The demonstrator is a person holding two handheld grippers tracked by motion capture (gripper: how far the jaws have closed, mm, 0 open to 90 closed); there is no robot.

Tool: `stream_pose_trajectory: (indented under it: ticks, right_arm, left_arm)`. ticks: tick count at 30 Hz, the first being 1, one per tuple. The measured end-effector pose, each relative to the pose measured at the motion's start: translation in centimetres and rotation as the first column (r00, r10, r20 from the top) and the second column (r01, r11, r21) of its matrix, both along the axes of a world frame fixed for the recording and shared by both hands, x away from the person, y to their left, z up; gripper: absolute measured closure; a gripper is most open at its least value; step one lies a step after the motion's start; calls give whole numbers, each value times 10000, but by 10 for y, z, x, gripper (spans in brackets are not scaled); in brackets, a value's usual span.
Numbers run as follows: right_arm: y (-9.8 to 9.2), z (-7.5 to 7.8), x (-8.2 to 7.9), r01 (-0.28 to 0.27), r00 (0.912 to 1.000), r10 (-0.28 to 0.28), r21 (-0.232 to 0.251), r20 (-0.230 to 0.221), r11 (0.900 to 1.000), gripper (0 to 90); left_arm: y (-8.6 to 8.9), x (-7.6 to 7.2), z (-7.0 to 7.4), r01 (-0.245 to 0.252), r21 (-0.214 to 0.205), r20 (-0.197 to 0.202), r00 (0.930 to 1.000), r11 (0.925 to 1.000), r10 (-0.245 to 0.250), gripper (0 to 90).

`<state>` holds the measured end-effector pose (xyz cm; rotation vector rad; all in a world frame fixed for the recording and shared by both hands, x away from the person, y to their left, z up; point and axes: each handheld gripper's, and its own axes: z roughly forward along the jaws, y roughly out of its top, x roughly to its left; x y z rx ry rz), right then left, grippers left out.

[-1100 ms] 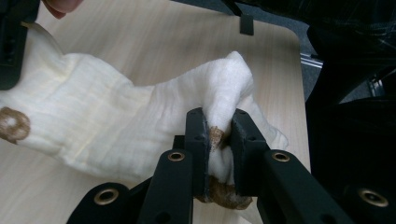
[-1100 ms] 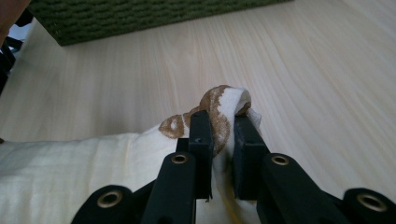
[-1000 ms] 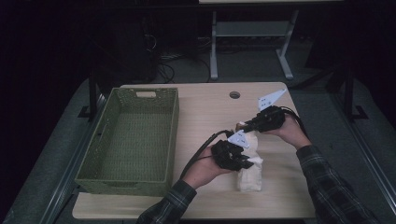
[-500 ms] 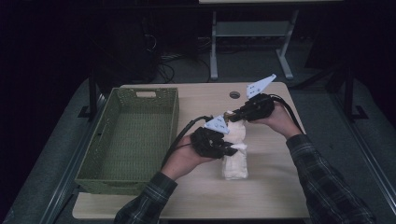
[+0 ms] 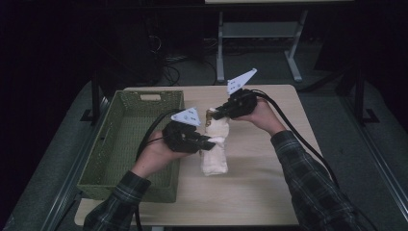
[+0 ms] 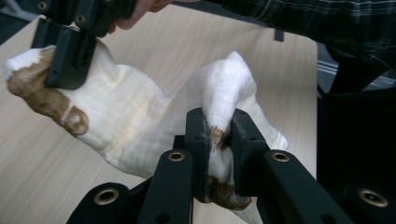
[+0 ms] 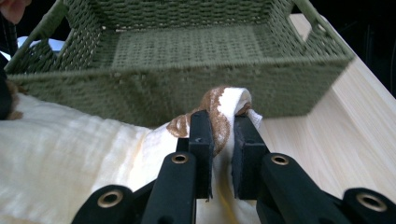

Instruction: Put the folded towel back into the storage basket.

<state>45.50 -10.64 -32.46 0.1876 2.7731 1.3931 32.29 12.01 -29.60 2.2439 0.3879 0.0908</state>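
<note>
A cream cloth with brown patches (image 5: 214, 153) hangs between both grippers above the wooden table (image 5: 260, 192). My left gripper (image 5: 208, 142) is shut on a fold of the cloth (image 6: 223, 100), pinched between its black jaws. My right gripper (image 5: 211, 116) is shut on a brown-streaked corner of the cloth (image 7: 223, 108). In the left gripper view the right gripper (image 6: 65, 51) clamps the cloth's far brown end. The green woven basket (image 5: 127, 139) sits to the left of both grippers, and its near wall (image 7: 140, 93) stands right behind the held corner.
The basket's inside (image 7: 187, 46) holds nothing. Bare table lies to the right of the cloth and toward the person. A round hole (image 5: 239, 88) marks the table's far edge. Cables (image 5: 308, 144) trail from both grippers along the plaid sleeves.
Both grippers have lifted the cloth and carried it left and away from the person, toward the basket. More of the cloth hangs off the table now.
</note>
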Motion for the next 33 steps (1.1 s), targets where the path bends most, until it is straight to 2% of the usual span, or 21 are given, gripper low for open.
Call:
stream_pose_trajectory:
  ticks: [2,4,5,6,7,8,10,11,12,13,15,17,18,19,24,25,29,33]
  right_arm:
    - [19,2,1,-130,9999,129,60,73,9999,804]
    - [25,2,2,-156,9998,156,32,124,9999,804]
    - [39,4,3,-222,9997,222,23,140,9998,804]
    - [39,4,3,-222,9997,222,23,140,9998,804]
    - [51,6,5,-303,9994,303,-28,189,9995,804]
    - [51,6,5,-303,9994,303,-28,189,9995,804]
    - [63,8,8,-382,9990,383,-27,222,9993,804]
    - [74,9,11,-455,9984,457,-64,331,9989,804]
    - [78,9,12,-478,9984,480,-55,309,9988,804]
    - [84,10,13,-500,9983,502,-79,308,9987,804]
    - [88,10,14,-530,9981,532,-73,323,9986,804]
    - [103,9,17,-626,9975,629,-93,317,9980,804]
    - [103,9,17,-626,9975,629,-93,317,9980,804]
    - [114,8,17,-726,9968,729,-108,320,9973,804]
    - [129,7,16,-855,9960,856,-77,272,9963,805]
    - [138,6,16,-940,9950,944,-114,322,9955,805]
    - [152,6,18,-1020,9941,1024,-130,362,9947,805]
    - [160,4,18,-1053,9938,1058,-166,338,9943,805]
  left_arm:
    - [16,-1,3,-7,-68,83,10000,10000,7,786]
    - [21,-1,4,12,-42,109,9999,10000,-11,786]
    - [30,-3,5,-41,9,216,9998,10000,41,786]
    - [30,-3,5,-41,9,216,9998,10000,41,785]
    - [37,-4,6,-106,-15,242,9997,9999,106,786]
    - [42,-4,6,-176,-65,256,9995,9998,177,786]
    - [54,-5,7,-299,-54,361,9989,9995,300,786]
    - [64,-5,7,-513,6,429,9978,9987,512,786]
    - [64,-5,7,-513,6,429,9978,9987,512,785]
    - [75,-5,7,-695,28,481,9964,9976,693,785]
    - [81,-6,7,-800,-3,497,9956,9968,799,785]
    - [95,-7,8,-995,9,519,9937,9950,993,785]
    - [95,-7,8,-995,9,519,9937,9950,993,785]
    - [102,-8,7,-1105,9,516,9926,9939,1103,785]
    - [122,-11,5,-1423,44,463,9888,9898,1420,785]
    - [125,-11,5,-1449,47,483,9883,9894,1445,785]
    - [138,-13,3,-1587,110,529,9860,9873,1580,785]
    - [144,-15,-1,-1658,115,435,9853,9861,1652,785]
